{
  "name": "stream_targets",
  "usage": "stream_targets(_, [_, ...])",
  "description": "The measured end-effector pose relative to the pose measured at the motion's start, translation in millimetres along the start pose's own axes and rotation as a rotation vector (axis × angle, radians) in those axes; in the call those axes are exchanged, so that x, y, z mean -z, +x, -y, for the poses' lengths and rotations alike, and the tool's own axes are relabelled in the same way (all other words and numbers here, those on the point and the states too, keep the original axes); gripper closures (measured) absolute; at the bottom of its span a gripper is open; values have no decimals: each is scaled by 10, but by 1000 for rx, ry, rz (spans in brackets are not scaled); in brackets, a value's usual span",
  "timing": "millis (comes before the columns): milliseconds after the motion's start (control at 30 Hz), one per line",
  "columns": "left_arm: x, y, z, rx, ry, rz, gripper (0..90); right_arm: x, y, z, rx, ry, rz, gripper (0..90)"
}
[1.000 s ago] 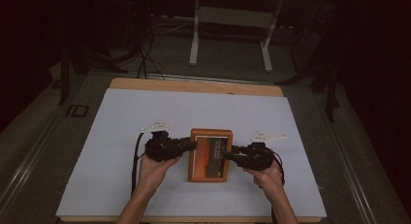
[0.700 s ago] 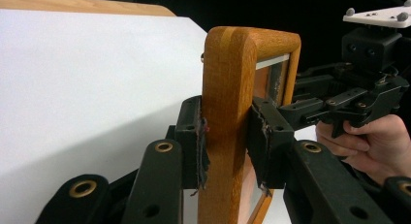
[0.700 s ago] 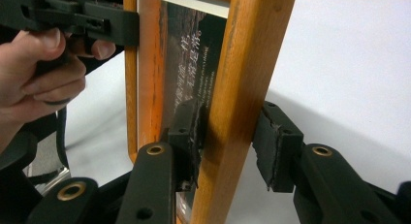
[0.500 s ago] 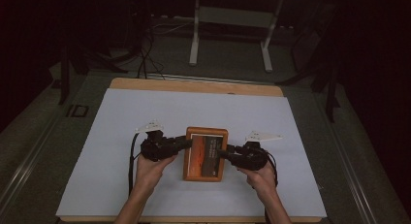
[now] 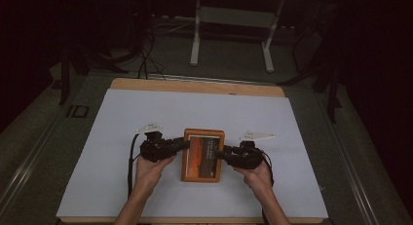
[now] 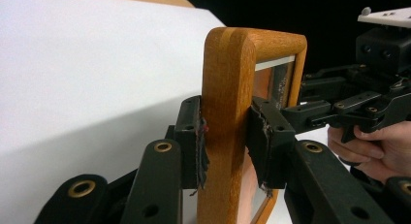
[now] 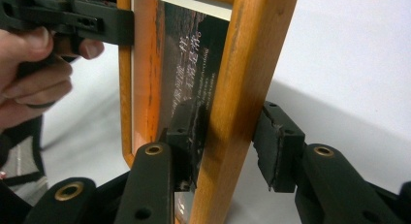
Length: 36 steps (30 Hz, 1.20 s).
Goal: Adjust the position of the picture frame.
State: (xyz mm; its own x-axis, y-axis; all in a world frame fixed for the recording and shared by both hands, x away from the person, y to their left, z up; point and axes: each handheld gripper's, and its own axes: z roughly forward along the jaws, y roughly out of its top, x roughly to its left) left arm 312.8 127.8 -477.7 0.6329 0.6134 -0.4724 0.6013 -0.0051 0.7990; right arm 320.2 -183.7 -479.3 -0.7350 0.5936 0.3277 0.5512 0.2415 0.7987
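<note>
2 grippers meet at 1 wooden picture frame (image 5: 203, 155) near the 6 o'clock edge of the white surface (image 5: 122, 118). In the high view the frame is upright in portrait, its top edge toward 12 o'clock, with the left gripper (image 5: 181, 144) at its 9 o'clock side and the right gripper (image 5: 220, 154) at its 3 o'clock side. The left hand (image 5: 151, 167) and the right hand (image 5: 254, 174) come in from 6 o'clock.

In the left gripper view, the left gripper (image 6: 226, 136) has the frame's (image 6: 228, 88) orange-brown rail between its fingers (image 6: 191, 136); both pads press the wood, 1 on each face, so it is gripping the frame. The other gripper shows at 3 o'clock, reaching in at the far rail.

In the right gripper view, the right gripper (image 7: 225, 141) straddles the near rail of the frame (image 7: 242, 78). The finger on the glass side (image 7: 181, 136) lies against the front, while the other finger (image 7: 278, 146) stands just clear of the wood with a sliver of surface showing between, so this grip looks loose rather than clamped.

Behind the glass sits an orange and dark printed picture (image 7: 179, 64) with a white strip along the top. It carries lines of small pale writing, some in East Asian characters, too small and blurred to read. No brand can be made out.
</note>
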Motion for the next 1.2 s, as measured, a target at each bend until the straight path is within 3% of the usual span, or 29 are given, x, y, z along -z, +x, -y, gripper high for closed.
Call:
stream_targets(233, [-47, 113, 29, 51, -1, 2, 681, -67, -37, -8, -2, 19, 12, 620])
stream_targets(433, [-117, 187, 5, 80, 17, -8, 674, -115, -76, -31, -42, 37, 32, 614])
stream_targets(567, [-172, 254, -13, 120, 39, -18, 668, -155, -119, -46, -61, 53, 47, 616])
stream_targets(800, [-331, 414, -32, 186, 85, -23, 641, -256, -244, -55, -126, 95, 52, 598])
stream_targets(967, [-424, 533, -25, 242, 105, 3, 635, -304, -337, -23, -186, 109, 37, 586])
stream_targets(1200, [-504, 587, -26, 248, 143, -26, 608, -383, -411, -6, -247, 132, 32, 564])
